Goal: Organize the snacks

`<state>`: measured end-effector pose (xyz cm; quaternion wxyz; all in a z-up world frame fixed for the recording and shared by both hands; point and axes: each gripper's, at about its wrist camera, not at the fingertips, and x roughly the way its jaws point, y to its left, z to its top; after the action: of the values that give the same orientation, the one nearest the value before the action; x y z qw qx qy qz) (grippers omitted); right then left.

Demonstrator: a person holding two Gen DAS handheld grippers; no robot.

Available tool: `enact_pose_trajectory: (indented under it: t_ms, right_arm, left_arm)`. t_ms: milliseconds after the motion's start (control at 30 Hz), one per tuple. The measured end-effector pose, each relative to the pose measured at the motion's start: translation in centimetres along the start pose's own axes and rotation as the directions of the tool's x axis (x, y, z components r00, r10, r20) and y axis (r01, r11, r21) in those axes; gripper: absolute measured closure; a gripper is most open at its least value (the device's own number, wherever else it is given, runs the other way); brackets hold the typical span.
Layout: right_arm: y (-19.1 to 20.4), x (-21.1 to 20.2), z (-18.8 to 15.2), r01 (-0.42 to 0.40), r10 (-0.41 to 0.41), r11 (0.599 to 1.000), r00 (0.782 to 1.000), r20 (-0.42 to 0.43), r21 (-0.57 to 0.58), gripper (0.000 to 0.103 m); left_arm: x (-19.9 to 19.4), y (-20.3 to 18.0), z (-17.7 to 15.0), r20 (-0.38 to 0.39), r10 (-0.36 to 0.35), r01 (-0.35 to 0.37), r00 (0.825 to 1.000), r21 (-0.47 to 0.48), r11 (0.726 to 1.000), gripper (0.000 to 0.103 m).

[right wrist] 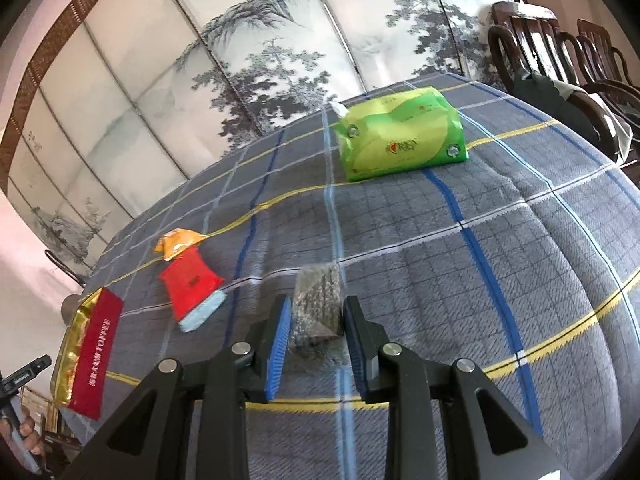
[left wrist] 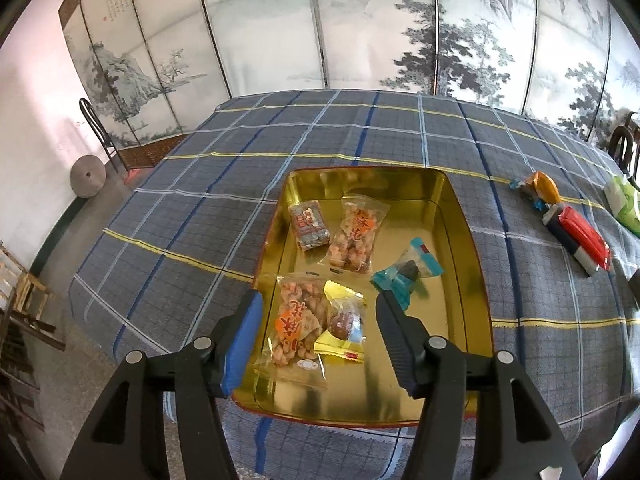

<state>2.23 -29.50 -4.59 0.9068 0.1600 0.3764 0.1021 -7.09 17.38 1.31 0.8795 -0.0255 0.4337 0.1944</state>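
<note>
A gold tin tray [left wrist: 464, 240] sits on the plaid tablecloth and holds several wrapped snacks, among them a teal candy [left wrist: 408, 272] and a popcorn pack [left wrist: 298, 326]. My left gripper [left wrist: 318, 312] is open and empty above the tray's near end. My right gripper [right wrist: 316, 320] is open, with its fingers on either side of a dark speckled snack pack [right wrist: 318, 304] lying on the cloth. A red snack pack [right wrist: 192, 286] and an orange candy [right wrist: 178, 242] lie to its left; they also show in the left wrist view as the red pack [left wrist: 580, 240] and orange candy [left wrist: 542, 188].
A green tissue pack [right wrist: 400, 136] lies at the far side of the table. The tray's red outer wall [right wrist: 96, 344] is at the left edge. Dark wooden chairs [right wrist: 560, 60] stand at the right. A folding painted screen stands behind the table.
</note>
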Motion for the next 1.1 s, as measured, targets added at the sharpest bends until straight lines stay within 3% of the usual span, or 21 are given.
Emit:
enact_pose_trajectory:
  t_ms: [167,267,300,367,467,600,633,667,733,833,900,1100]
  right_arm:
    - [0.4,-0.2,0.1,0.024,-0.024,1.000,0.999,-0.024,-0.011,0.085]
    - [-0.2,-0.2,-0.3,-0.007,0.007,1.000,1.000,-0.019,0.014,0.082]
    - [-0.1,-0.3,-0.4,-0.002,0.002,1.000,1.000,-0.017,0.008,0.078]
    - [0.3,-0.4,-0.3,0.025,-0.025,0.999,0.999,-0.024,-0.022,0.051]
    - [1.7,0.1,0.5,0.055,-0.060,0.992,0.997,-0.047,-0.112,0.042]
    - [1.8,3.3,1.1,0.097,-0.127,0.980,0.977,-0.174,-0.172,0.042]
    - [1.7,4.2,0.9,0.097,-0.135,0.979,0.968,-0.212,-0.182,0.052]
    - [1.8,4.6,0.6,0.111,-0.154,0.973,0.965,-0.214,-0.202,0.075]
    - [1.9,4.4,0.4,0.115,-0.159,0.970,0.967,-0.200,-0.214,0.076]
    - [2.5,2.4,0.5,0.060,-0.092,0.978,0.984,-0.153,-0.200,0.076]
    - [3.9,0.5,0.7,-0.035,0.013,0.982,0.993,-0.120,-0.184,0.076]
    - [11.7,-1.0,1.5,-0.198,0.173,0.951,0.977,-0.122,-0.237,0.076]
  left_arm:
    - [0.0,-0.3,-0.1,-0.006,-0.003,0.003,1.000,0.011,1.000,0.047]
    - [-0.2,-0.4,-0.2,-0.002,-0.001,0.001,1.000,0.015,1.000,0.047]
    - [-0.2,-0.5,-0.2,-0.003,0.001,-0.001,1.000,0.016,1.000,0.047]
    - [-0.2,-0.5,-0.2,-0.003,-0.003,0.003,1.000,0.016,1.000,0.047]
    - [-0.1,-0.7,-0.3,-0.006,-0.004,0.004,1.000,0.021,1.000,0.047]
    - [-0.2,-1.2,-0.5,-0.008,-0.008,0.009,1.000,0.038,0.999,0.047]
    - [-0.2,-1.3,-0.5,-0.006,-0.005,0.005,1.000,0.044,0.999,0.047]
    - [-0.3,-1.3,-0.5,-0.002,-0.001,0.002,1.000,0.048,0.999,0.047]
    - [-0.4,-1.2,-0.3,0.004,0.005,-0.005,1.000,0.050,0.999,0.047]
    - [-0.5,-0.6,-0.2,0.004,-0.003,0.002,1.000,0.027,1.000,0.047]
    - [-0.8,0.0,-0.4,0.013,-0.009,0.009,1.000,0.010,1.000,0.046]
    - [-0.9,1.4,-1.5,0.008,-0.001,0.001,1.000,-0.002,1.000,0.043]
